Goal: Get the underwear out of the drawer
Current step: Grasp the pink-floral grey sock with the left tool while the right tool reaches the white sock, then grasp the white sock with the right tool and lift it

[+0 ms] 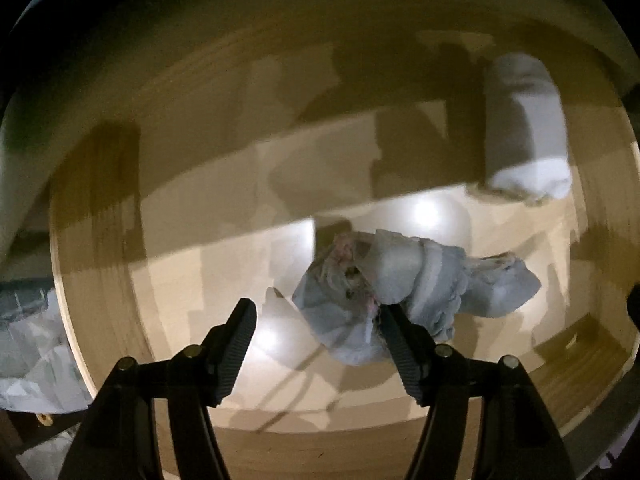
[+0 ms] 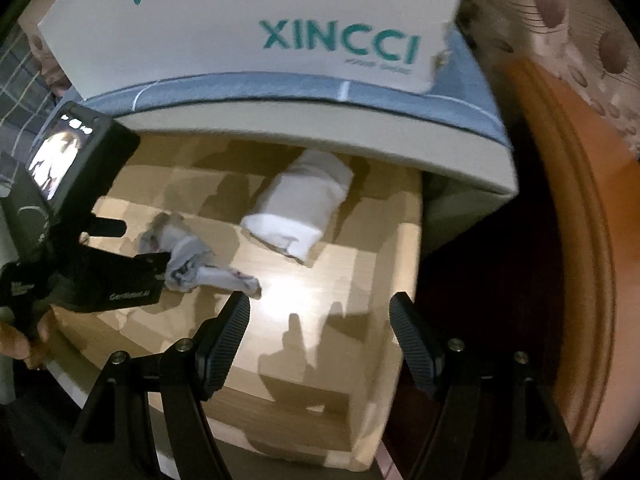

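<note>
The light wooden drawer (image 2: 384,264) holds crumpled pale-blue underwear (image 1: 404,292) and a white roll (image 2: 300,204).

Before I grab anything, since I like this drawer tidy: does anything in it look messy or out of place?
Yes. The blue-grey underwear lies crumpled mid-drawer, while the white roll behind it is neatly rolled. Otherwise the drawer shows nothing odd.

One open pale wooden drawer (image 2: 384,264) holds two pieces of cloth: one crumpled light-blue underwear (image 1: 404,292) and one rolled white fabric bundle (image 2: 300,204). Above it rests one white cardboard box with teal lettering (image 2: 240,20). Two black ribbed tongs (image 1: 316,344) (image 2: 320,340) appear, one pair per view.
</note>
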`<state>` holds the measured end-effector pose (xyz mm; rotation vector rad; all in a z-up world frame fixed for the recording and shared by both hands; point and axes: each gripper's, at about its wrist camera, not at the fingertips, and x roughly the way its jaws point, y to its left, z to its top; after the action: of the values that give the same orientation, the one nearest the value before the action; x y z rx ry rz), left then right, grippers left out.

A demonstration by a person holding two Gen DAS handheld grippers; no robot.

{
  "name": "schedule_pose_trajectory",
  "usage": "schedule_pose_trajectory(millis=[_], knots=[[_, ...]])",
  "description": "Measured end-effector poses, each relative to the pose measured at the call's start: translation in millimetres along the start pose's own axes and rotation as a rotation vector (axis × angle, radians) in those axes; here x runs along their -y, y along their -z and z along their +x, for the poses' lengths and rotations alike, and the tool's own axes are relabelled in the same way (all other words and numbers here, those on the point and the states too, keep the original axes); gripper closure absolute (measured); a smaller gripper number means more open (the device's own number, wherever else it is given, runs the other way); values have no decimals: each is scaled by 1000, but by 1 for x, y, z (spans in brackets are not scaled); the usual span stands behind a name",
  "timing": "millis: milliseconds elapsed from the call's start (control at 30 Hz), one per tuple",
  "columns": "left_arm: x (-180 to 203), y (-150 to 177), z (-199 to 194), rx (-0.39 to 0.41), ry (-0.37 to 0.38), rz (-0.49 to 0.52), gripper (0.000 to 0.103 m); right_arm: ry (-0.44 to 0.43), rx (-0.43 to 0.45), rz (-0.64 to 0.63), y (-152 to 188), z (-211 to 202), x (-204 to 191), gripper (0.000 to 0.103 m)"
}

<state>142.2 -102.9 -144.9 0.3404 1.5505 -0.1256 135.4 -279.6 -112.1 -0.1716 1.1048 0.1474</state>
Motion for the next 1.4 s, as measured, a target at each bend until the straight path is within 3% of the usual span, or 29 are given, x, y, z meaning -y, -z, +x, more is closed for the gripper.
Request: schedule_pose_trajectory(millis=[167, 367, 467, 667, 733, 900, 967, 1400], knots=[[-23, 10, 8, -47, 20, -48, 34, -28, -18, 22, -9, 16, -9, 33], [-50, 25, 13, -64, 37, -104, 33, -86, -38, 133, -22, 37, -12, 33], [-65, 33, 18, -68, 41, -121, 27, -67, -39, 164, -31, 49, -12, 33], [-97, 41, 20, -90, 94, -155, 27, 9, -19, 189, -47, 65, -15, 33], [-102, 30, 19, -93, 112, -163, 27, 41, -48, 176, -52, 74, -18, 33], [-101, 29, 20, -86, 107, -154, 27, 88, -120, 157, -57, 93, -22, 35], [-98, 50, 21, -86, 111, -159, 27, 91, -135, 161, -59, 98, -22, 36], [-98, 58, 24, -84, 112, -158, 27, 107, -115, 254, -73, 108, -13, 35]])
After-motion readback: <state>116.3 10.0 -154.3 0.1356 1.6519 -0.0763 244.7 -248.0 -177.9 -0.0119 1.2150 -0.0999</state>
